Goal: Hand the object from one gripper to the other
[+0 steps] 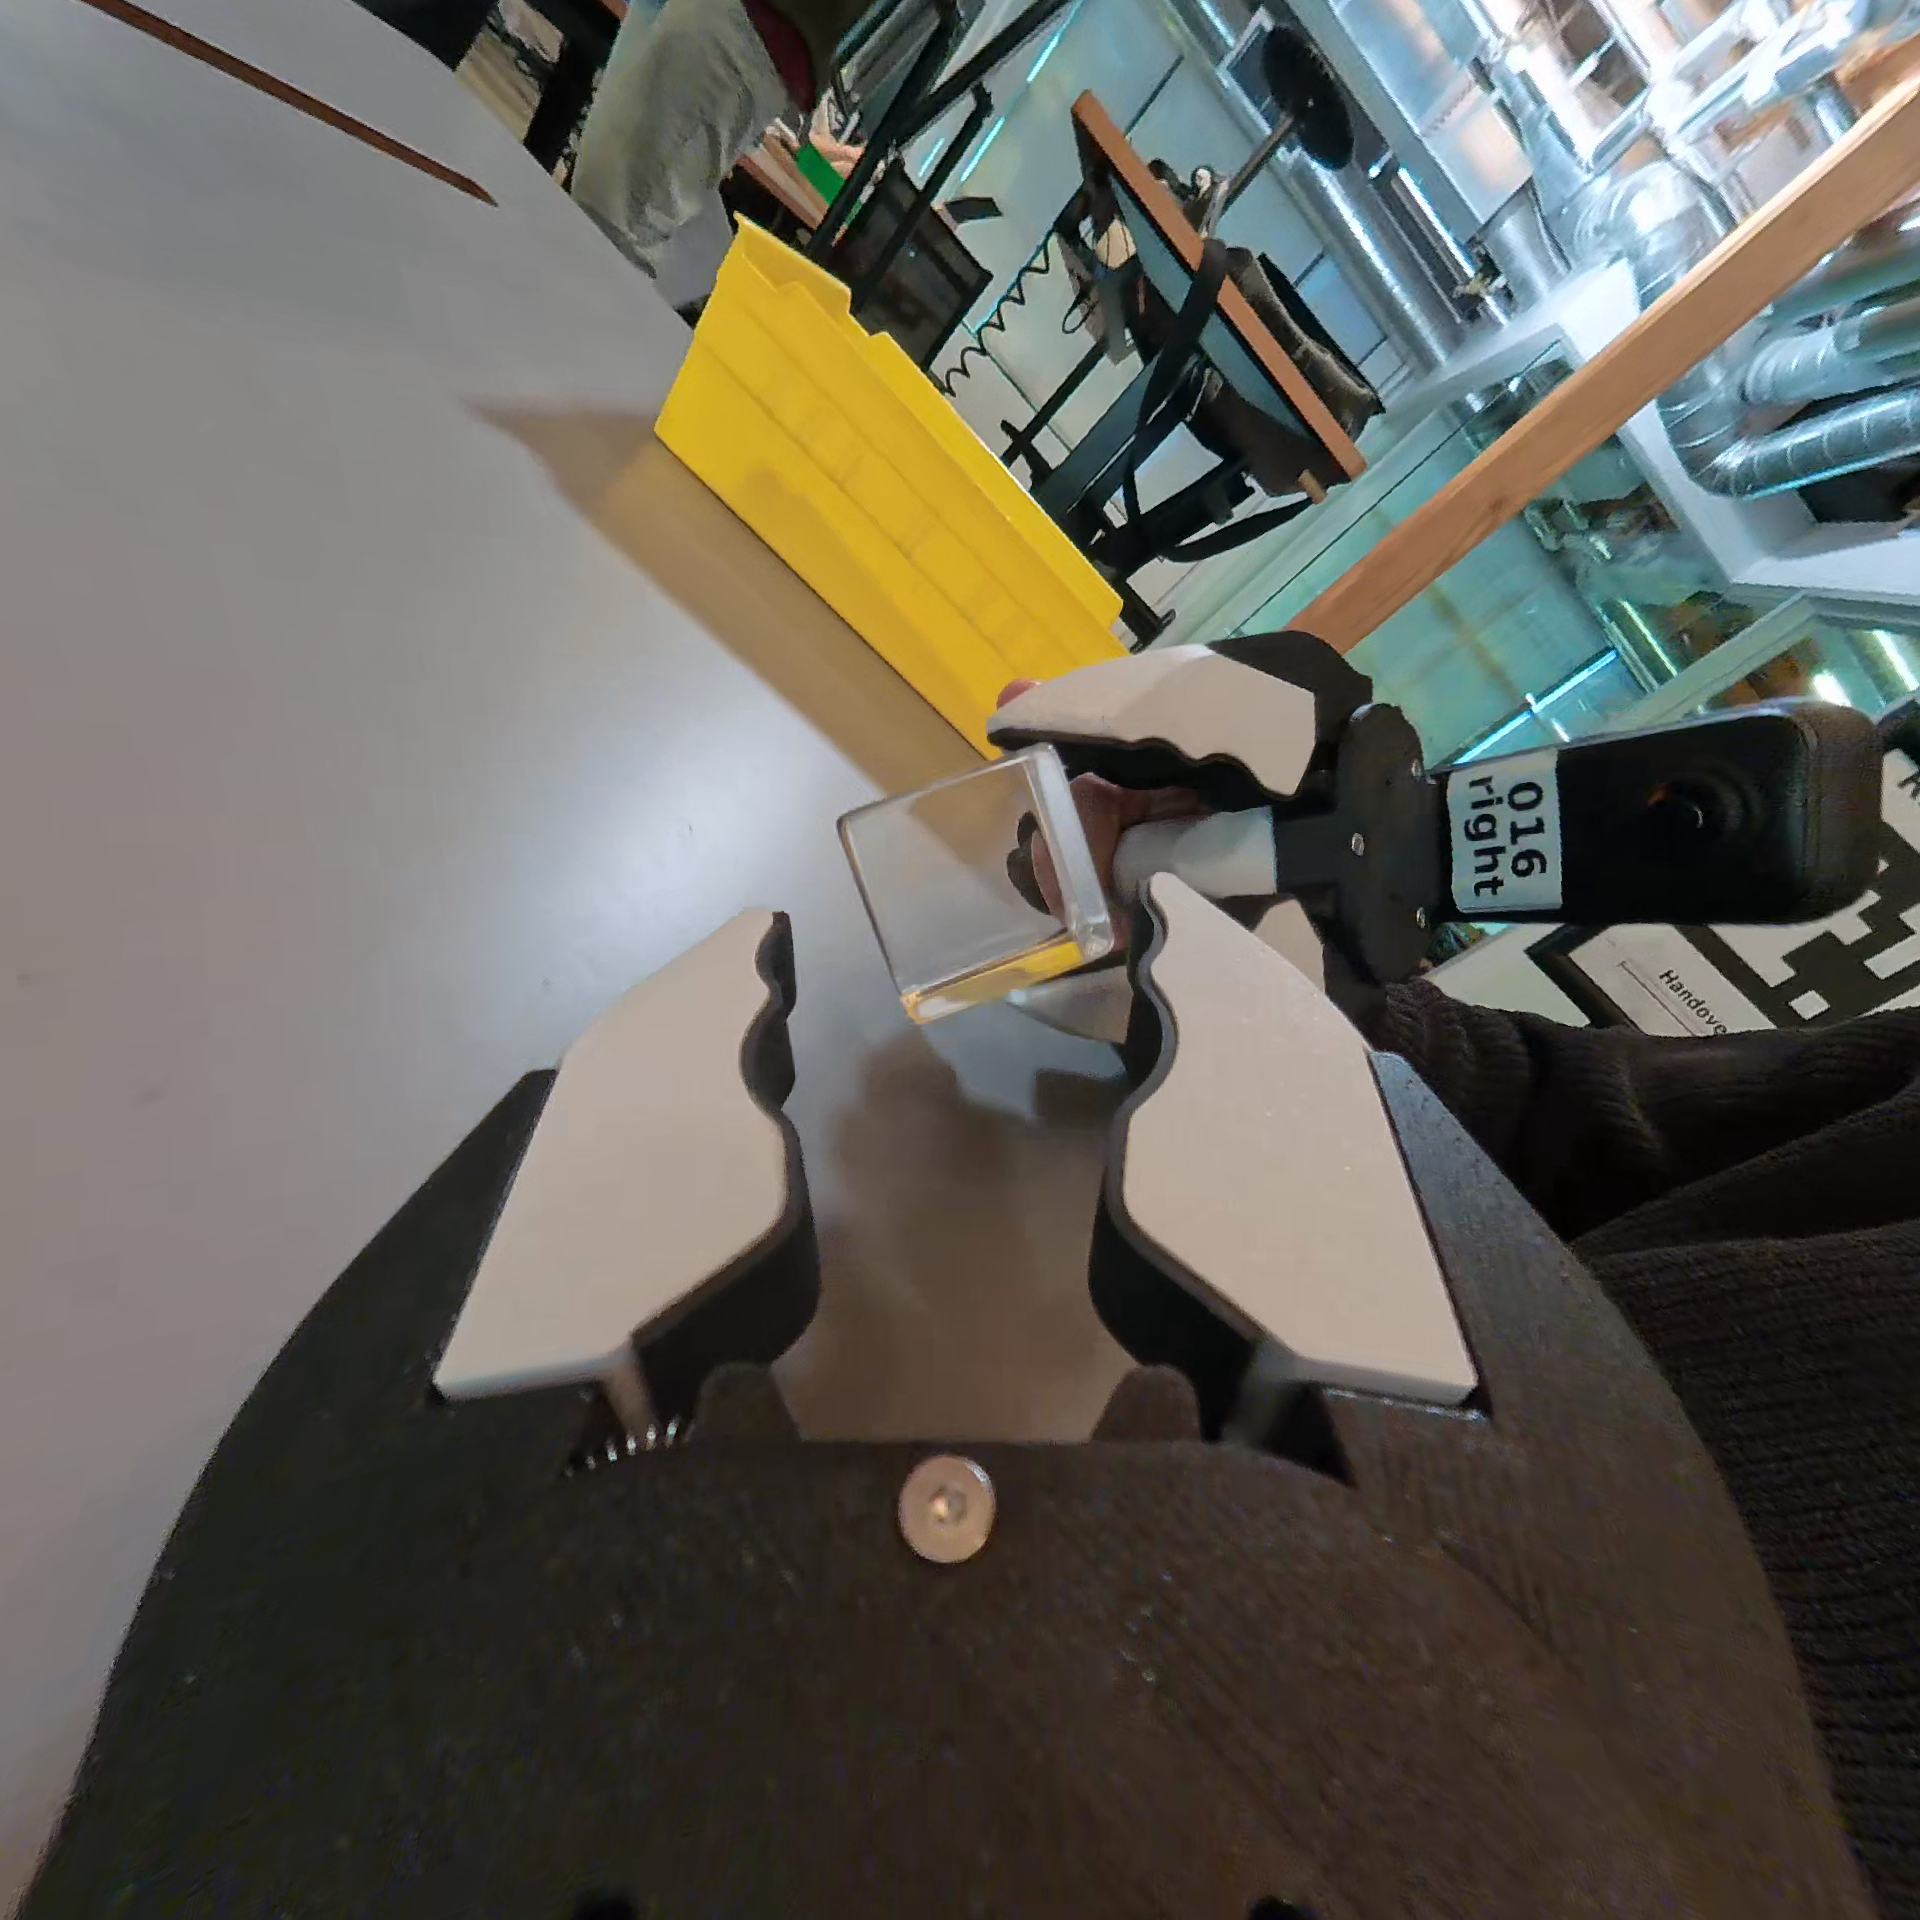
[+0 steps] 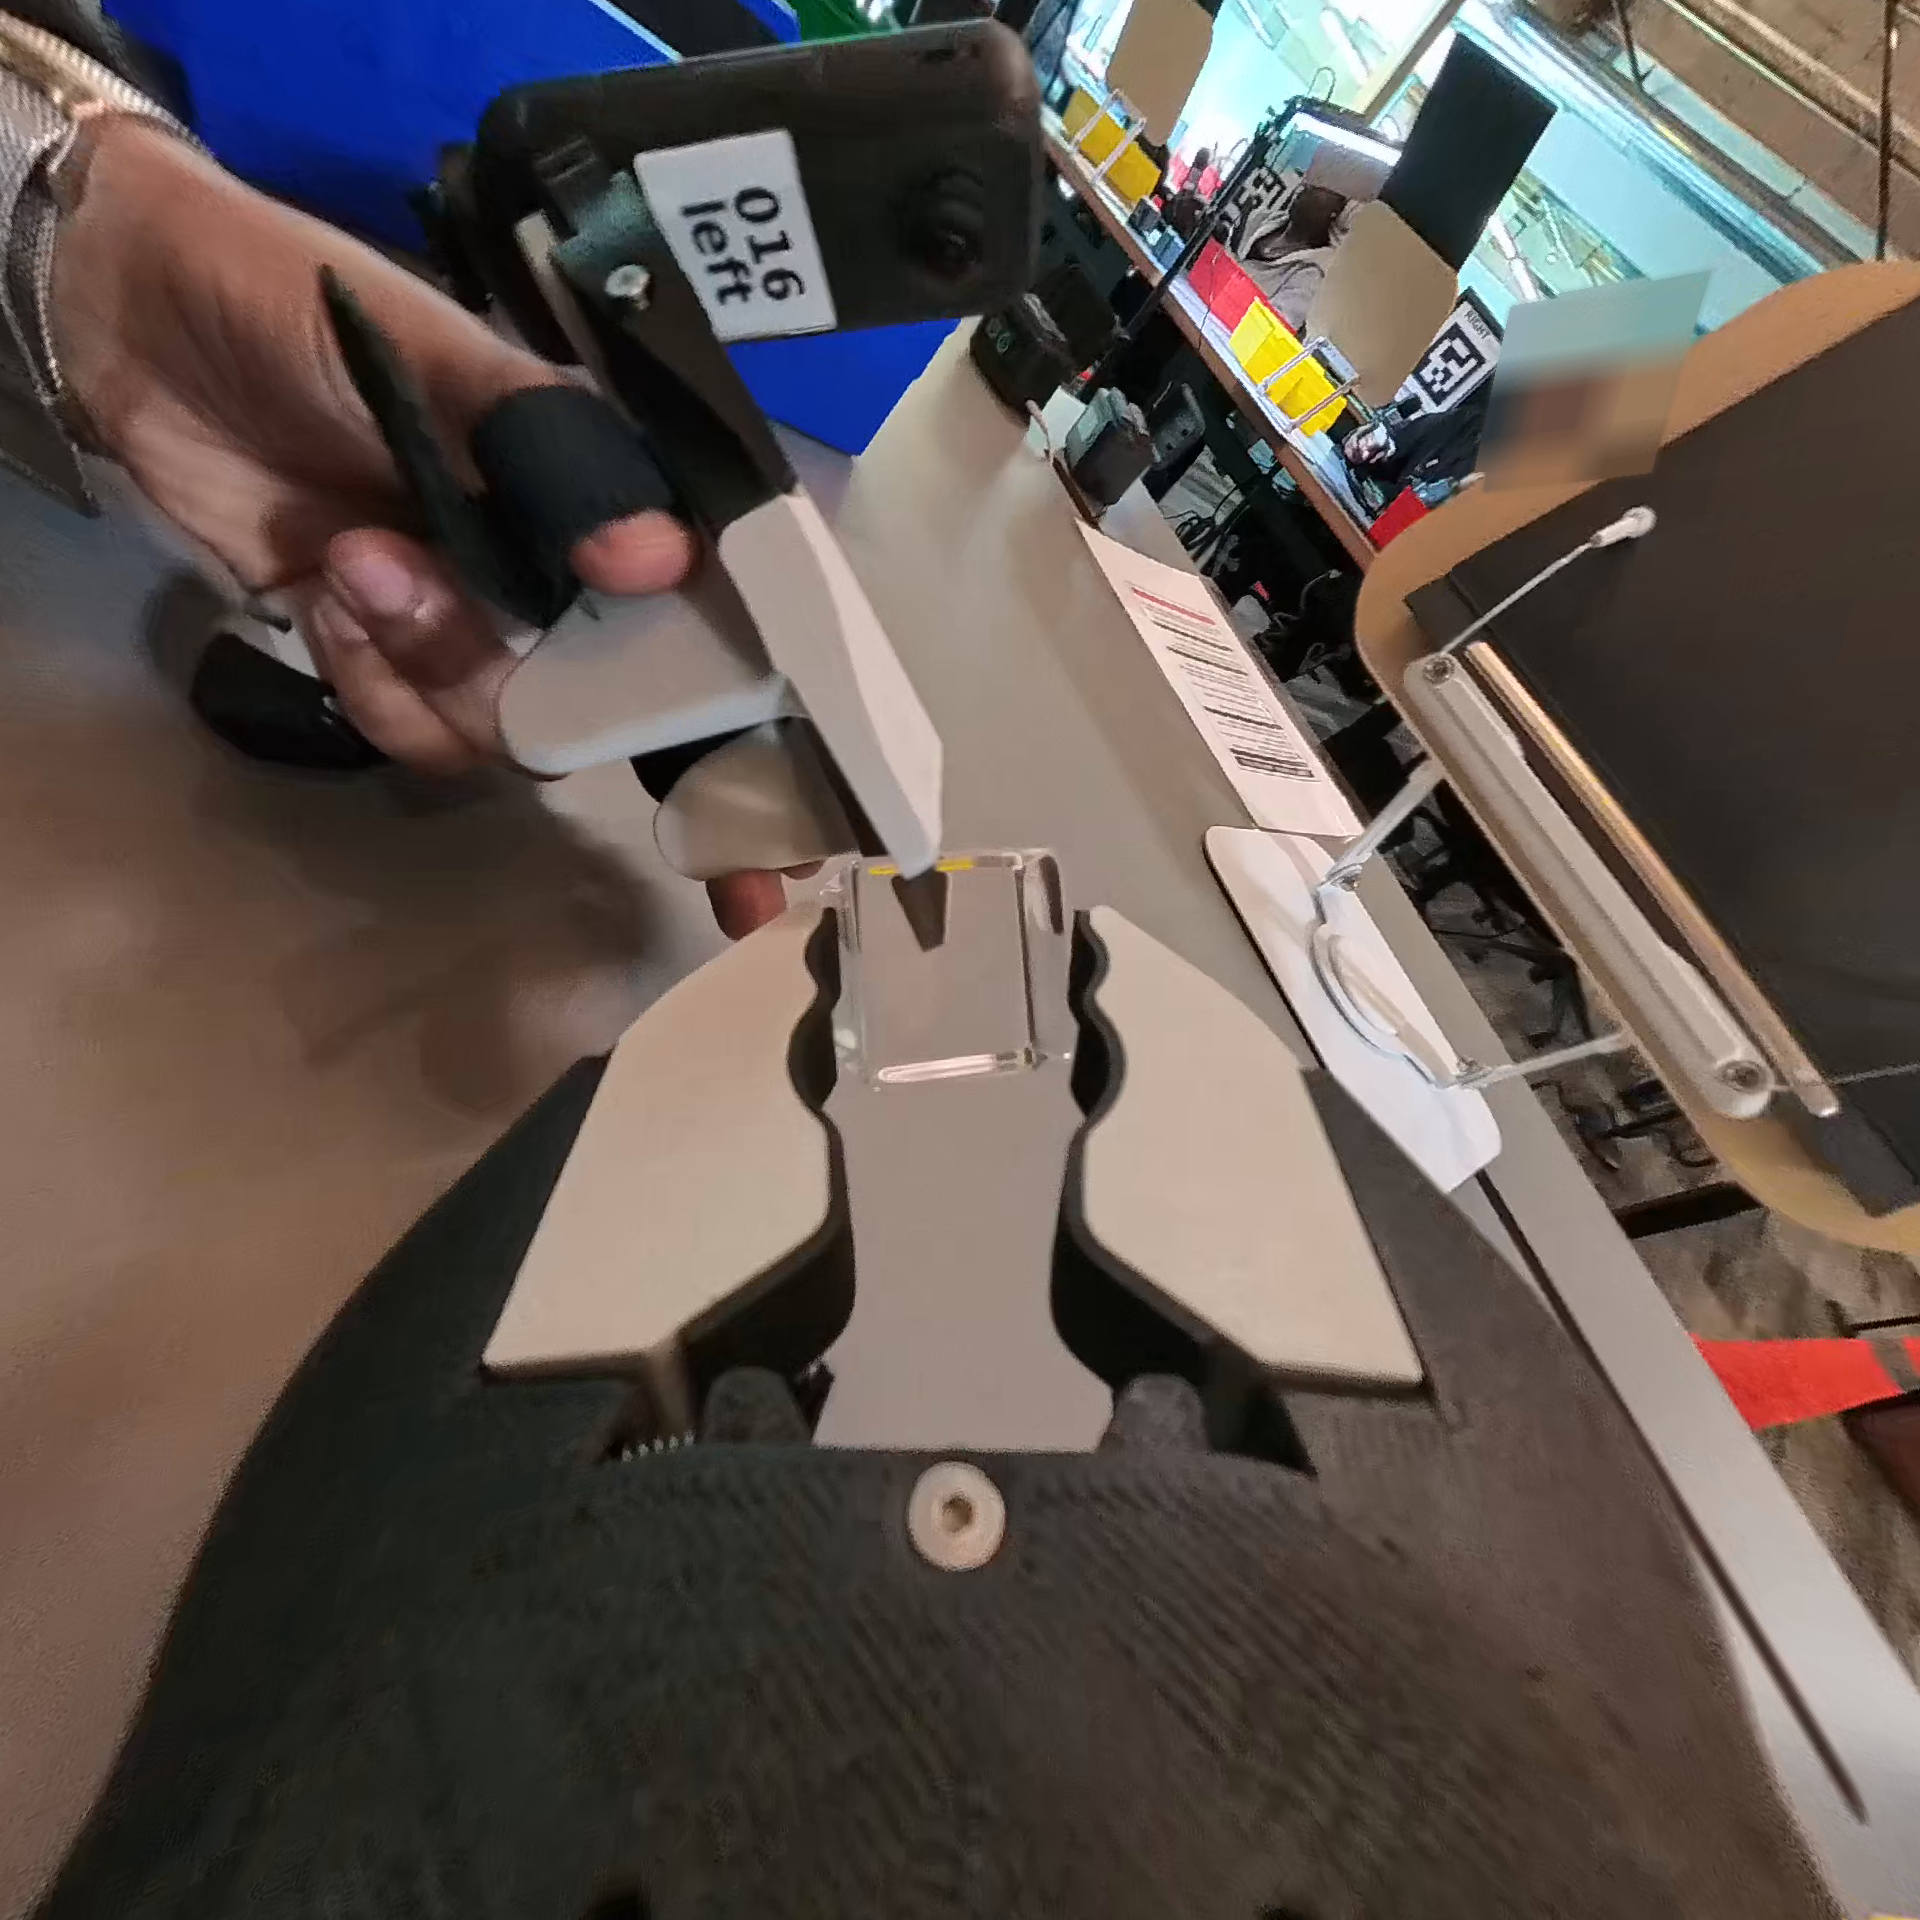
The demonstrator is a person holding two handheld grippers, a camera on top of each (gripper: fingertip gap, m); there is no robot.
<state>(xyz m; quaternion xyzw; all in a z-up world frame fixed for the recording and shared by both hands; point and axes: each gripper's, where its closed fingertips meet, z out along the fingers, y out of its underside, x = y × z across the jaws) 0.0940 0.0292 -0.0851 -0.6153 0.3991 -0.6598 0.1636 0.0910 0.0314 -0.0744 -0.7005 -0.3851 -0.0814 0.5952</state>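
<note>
In the left wrist view, the grey table (image 1: 312, 582) fills the left half of the frame, with a yellow bin (image 1: 873, 457) lying on it at upper centre. At lower centre the left gripper (image 1: 961, 935) shows its two pale fingers spread wide — nothing sits between them. Just above the gap, at mid-frame, a clear cube (image 1: 971, 899) is tilted off the tabletop, its near lower edge tinted yellow. To its right the right gripper (image 1: 1060, 795) comes in from the right edge, its fingers clamped on the cube's far side; a dark knitted sleeve (image 1: 1683, 1195) lies below it at lower right.

In the right wrist view, a hand (image 2: 312, 447) at upper left holds the left gripper (image 2: 831, 821), whose pale fingers point down toward centre frame. One fingertip reaches the top edge of the clear cube (image 2: 951, 966) — whether it touches is hard to tell. The cube sits pinched between the tips of the right gripper (image 2: 951, 987), the wavy black pads pressed on its left and right faces. Right of centre a printed sheet (image 2: 1216, 686) and a white card (image 2: 1351, 997) lie on the table (image 2: 997, 644), and a dark board on a metal bracket (image 2: 1579, 873) fills the right edge.
</note>
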